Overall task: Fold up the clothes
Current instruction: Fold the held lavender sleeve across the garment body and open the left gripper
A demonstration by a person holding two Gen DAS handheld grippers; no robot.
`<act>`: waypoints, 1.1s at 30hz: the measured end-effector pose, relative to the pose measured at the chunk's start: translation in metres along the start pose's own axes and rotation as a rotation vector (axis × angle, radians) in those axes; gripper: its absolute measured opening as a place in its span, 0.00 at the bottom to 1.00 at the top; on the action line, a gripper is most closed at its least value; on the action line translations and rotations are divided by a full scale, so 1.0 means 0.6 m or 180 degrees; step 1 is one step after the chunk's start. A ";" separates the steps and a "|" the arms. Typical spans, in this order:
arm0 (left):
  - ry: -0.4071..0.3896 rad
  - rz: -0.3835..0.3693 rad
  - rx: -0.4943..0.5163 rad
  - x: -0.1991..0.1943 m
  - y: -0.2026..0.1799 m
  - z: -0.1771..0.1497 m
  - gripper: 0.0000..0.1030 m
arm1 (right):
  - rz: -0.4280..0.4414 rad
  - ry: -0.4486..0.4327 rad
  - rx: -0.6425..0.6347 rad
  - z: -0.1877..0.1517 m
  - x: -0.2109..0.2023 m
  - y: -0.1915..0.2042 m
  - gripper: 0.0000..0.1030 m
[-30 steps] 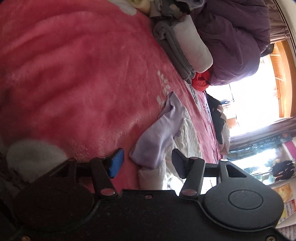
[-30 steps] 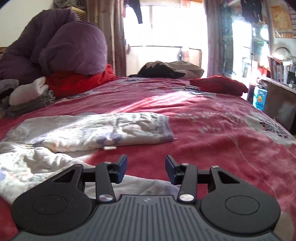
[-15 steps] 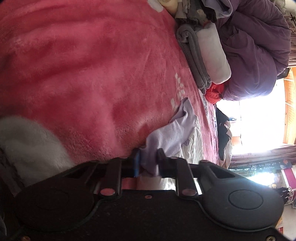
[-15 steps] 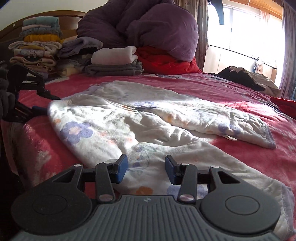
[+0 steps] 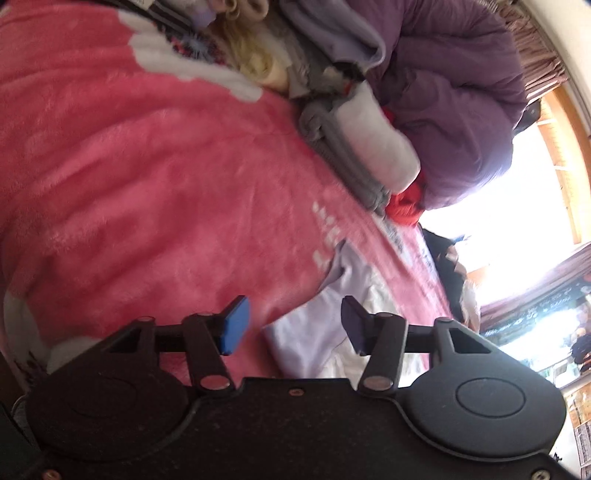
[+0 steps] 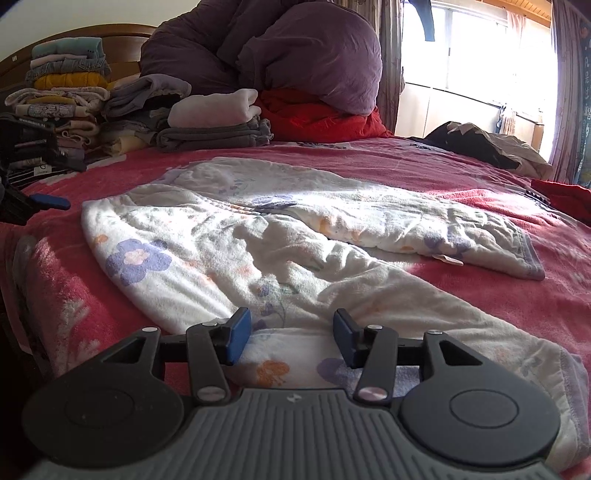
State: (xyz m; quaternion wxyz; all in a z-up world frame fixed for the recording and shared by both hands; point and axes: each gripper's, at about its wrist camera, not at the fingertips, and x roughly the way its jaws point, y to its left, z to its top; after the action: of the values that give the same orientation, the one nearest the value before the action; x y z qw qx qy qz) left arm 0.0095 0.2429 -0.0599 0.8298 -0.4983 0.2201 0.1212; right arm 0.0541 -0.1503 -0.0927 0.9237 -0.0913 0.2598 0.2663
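A home bedroom: a bed with a pink fleece blanket (image 6: pixel 461 177), wooden headboard (image 6: pixel 122 29), purple duvet (image 6: pixel 295 51), curtained window (image 6: pixel 480 55).

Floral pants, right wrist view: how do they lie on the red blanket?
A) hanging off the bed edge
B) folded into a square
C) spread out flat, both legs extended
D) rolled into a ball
C: the floral pants lie unfolded on the red blanket, their two legs diverging toward the right, one of them running past the right gripper.
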 end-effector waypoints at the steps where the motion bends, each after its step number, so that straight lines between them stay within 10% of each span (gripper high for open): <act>1: 0.0016 -0.0066 0.0088 0.003 -0.011 -0.002 0.52 | 0.0009 -0.0023 -0.0015 0.000 -0.002 0.001 0.49; 7: 0.0386 -0.0343 0.0679 0.048 -0.060 -0.040 0.51 | 0.0128 -0.0108 -0.0048 0.005 -0.009 0.006 0.47; 10: 0.0618 0.0436 0.0835 0.085 -0.038 -0.050 0.28 | 0.0085 0.0158 0.0098 -0.004 0.015 -0.006 0.47; 15: 0.0438 0.0072 0.0760 0.058 -0.045 -0.023 0.38 | 0.0227 0.0035 0.0310 0.001 -0.005 -0.018 0.48; 23: 0.0266 0.0019 0.1523 0.095 -0.110 0.015 0.41 | 0.0268 -0.0129 0.0965 0.014 -0.012 -0.076 0.48; 33: 0.0474 0.0152 0.1682 0.204 -0.135 0.032 0.41 | 0.0038 -0.0158 0.1472 0.025 0.000 -0.161 0.52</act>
State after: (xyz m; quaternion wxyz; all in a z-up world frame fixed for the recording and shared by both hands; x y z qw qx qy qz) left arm 0.1553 0.2190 -0.0488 0.9094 -0.2668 0.3162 0.0421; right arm 0.1130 -0.2271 -0.0770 0.9246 0.1310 0.2916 0.2073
